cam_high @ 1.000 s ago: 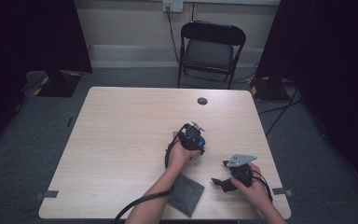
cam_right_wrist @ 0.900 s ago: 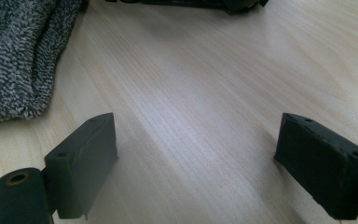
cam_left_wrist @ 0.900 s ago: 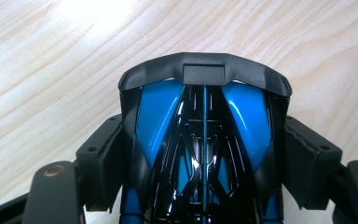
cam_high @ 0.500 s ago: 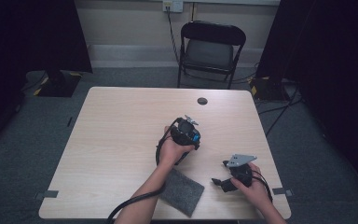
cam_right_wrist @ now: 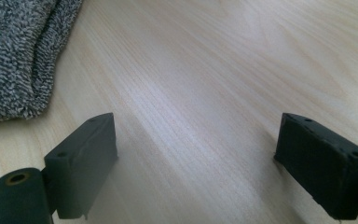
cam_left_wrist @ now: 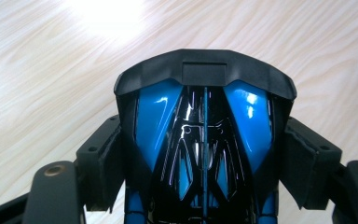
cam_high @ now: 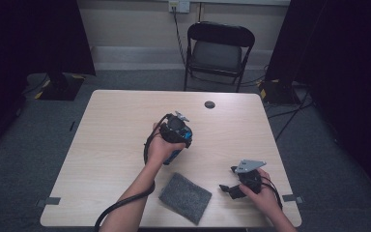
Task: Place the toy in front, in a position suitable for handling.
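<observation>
jaws of the left gripper (cam_left_wrist: 205, 186) clamp a blue-and-black toy car (cam_left_wrist: 204, 140) by its sides, lifting it clear of the table (cam_high: 116, 125). right gripper (cam_right_wrist: 196, 163) rests wide apart and empty beside the grey cloth (cam_high: 185, 197), likely waiting to wipe.

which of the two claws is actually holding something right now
The left claw, clamped on a blue and black toy car; the right claw gapes over bare table.

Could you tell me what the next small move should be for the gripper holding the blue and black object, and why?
Probably carry the blue and black object toward the grey cloth and lower it there: the left gripper is clamped on it above bare table, and the right gripper waits open beside the cloth.
</observation>
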Demonstrator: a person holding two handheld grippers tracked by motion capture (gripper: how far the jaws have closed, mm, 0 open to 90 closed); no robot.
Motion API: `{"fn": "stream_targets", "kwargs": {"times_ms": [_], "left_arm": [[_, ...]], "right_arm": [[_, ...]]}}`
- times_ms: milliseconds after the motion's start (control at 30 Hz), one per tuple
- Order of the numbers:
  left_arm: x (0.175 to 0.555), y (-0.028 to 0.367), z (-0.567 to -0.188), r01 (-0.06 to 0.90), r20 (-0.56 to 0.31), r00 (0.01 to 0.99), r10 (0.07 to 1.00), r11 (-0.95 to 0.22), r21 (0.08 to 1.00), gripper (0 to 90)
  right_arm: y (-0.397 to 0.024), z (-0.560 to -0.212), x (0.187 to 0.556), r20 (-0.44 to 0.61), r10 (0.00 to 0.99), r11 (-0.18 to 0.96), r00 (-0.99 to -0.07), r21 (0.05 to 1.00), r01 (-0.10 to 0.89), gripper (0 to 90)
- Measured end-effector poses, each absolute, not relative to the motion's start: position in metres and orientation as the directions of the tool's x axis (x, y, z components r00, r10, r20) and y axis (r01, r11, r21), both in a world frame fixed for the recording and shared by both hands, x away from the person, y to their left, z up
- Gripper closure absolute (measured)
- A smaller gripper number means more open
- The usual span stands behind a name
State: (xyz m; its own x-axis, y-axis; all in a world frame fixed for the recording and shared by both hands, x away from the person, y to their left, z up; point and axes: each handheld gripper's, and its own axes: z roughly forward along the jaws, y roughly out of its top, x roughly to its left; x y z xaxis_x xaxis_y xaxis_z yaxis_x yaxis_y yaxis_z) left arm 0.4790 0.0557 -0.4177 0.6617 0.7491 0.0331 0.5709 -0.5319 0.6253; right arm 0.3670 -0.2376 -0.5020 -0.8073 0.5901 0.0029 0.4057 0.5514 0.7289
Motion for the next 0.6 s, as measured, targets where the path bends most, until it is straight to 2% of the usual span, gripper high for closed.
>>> {"fn": "stream_targets", "kwargs": {"times_ms": [300, 600], "left_arm": [[0.498, 0.086, -0.452, 0.616, 0.024, 0.648, 0.761, -0.543, 0.571, 25.6], [0.511, 0.083, -0.471, 0.620, 0.015, 0.660, 0.751, -0.556, 0.554, 25.5]], "right_arm": [[-0.238, -0.502, 0.367, 0.003, 0.590, 0.551, -0.807, 0.729, 0.406, 11.5], [-0.238, -0.502, 0.367, 0.004, 0.590, 0.551, -0.808, 0.729, 0.406, 11.4]]}}
